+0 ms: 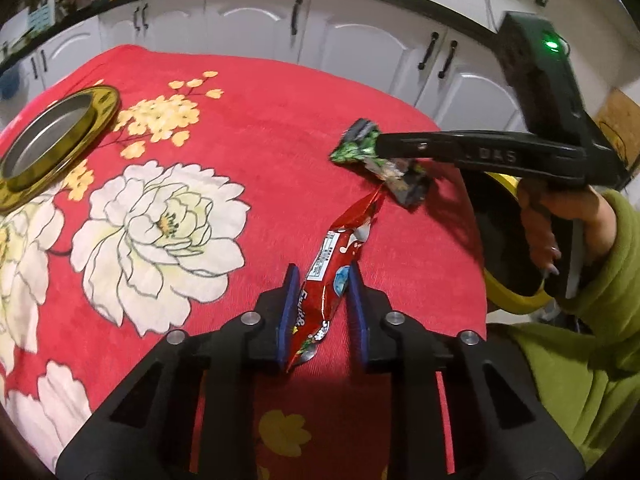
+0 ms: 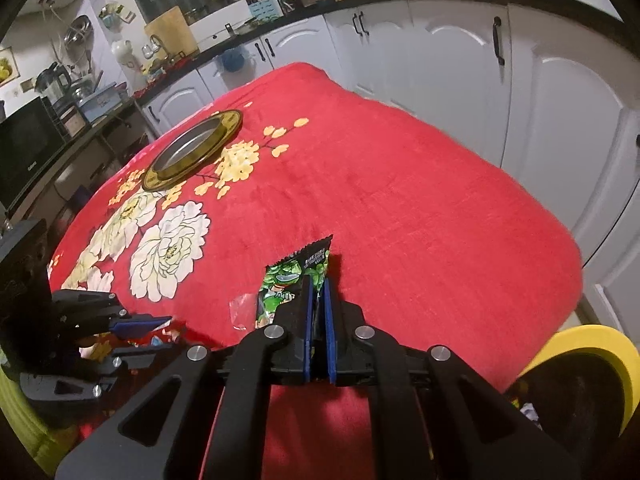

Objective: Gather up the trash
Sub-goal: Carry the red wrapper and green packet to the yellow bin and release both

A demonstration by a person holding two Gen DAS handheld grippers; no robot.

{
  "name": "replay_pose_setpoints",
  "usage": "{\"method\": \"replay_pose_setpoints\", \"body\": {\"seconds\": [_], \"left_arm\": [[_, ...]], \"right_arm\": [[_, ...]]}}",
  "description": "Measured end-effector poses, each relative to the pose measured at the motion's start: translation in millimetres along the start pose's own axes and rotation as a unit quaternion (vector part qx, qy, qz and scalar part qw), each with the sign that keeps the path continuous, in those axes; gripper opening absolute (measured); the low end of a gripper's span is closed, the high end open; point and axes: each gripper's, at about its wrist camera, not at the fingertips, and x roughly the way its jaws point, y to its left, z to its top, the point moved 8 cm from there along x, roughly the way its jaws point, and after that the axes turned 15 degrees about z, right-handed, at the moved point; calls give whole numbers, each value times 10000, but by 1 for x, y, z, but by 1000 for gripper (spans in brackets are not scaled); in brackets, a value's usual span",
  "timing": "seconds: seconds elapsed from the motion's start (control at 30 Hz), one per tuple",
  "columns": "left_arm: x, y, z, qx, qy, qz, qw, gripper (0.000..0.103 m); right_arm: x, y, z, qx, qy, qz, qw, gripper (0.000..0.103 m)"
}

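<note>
Red wrapper [image 1: 326,280] pinched in your left fingers [image 1: 291,300]; your right fingers [image 2: 307,312] clamp green wrapper [image 2: 286,280] above desk [image 2: 400,200].

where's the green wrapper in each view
Left wrist: green wrapper upper right of centre, held at the tip of the right gripper reaching in from the right.
Right wrist: green wrapper lower centre, pinched between the fingers.
Shared landmark: gold-rimmed tin lid on the red cloth.
</note>
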Motion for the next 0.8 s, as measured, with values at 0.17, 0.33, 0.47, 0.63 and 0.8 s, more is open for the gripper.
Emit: {"method": "replay_pose_setpoints", "body": {"seconds": [0.17,0.33,0.47,0.63,0.8], "left_arm": [[-4,3,1,-202,69,328,9992,12],[-17,-3,12,-427,-101,361,9984,11],[-34,-16,28,-501,-376,305,9976,11],[-46,-35,44,-509,-574,377,9963,11],[-48,-55,56,-474,-677,330,9960,11]], "right_arm": [[-17,5,-1,-48,-170,21,9998,5],[-45,11,0,-94,-451,17,9989,5],[-75,17,2,-169,-730,-18,9972,5],[-107,21,1,-258,-999,-116,9946,5],[-136,20,-2,-295,-1199,-222,9921,5]]}}
